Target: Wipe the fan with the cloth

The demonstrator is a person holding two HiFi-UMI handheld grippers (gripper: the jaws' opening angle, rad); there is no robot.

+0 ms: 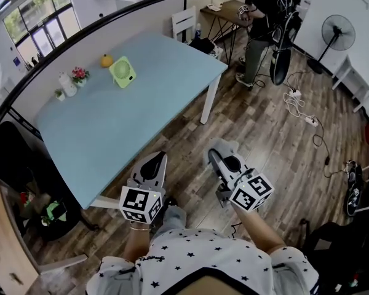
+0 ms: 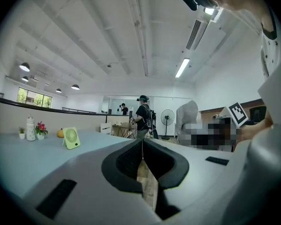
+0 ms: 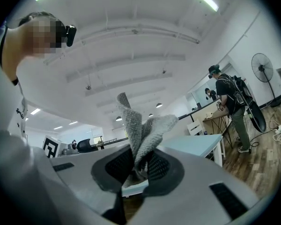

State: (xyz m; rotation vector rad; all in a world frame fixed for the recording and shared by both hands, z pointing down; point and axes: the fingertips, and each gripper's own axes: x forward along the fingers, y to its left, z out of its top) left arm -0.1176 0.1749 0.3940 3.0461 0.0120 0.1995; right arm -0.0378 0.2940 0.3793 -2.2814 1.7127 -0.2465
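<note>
A small green fan [image 1: 122, 72] stands upright at the far side of the light blue table [image 1: 129, 121]; in the left gripper view the fan [image 2: 71, 138] shows far off at the left. My right gripper [image 1: 220, 156] hangs over the wood floor beyond the table's near corner, shut on a grey knitted cloth [image 3: 140, 132] that sticks up out of the jaws [image 1: 224, 145]. My left gripper [image 1: 155, 162] is by the table's near edge, its jaws pressed together with nothing between them [image 2: 142, 146]. Both grippers are far from the fan.
An orange fruit [image 1: 106, 60], a flower vase [image 1: 80, 74] and a white bottle [image 1: 67, 85] stand near the fan. A person [image 1: 261, 23] stands at a desk at the back. A pedestal fan [image 1: 337, 35], floor cables [image 1: 301, 106] and a white chair [image 1: 184, 22] are around.
</note>
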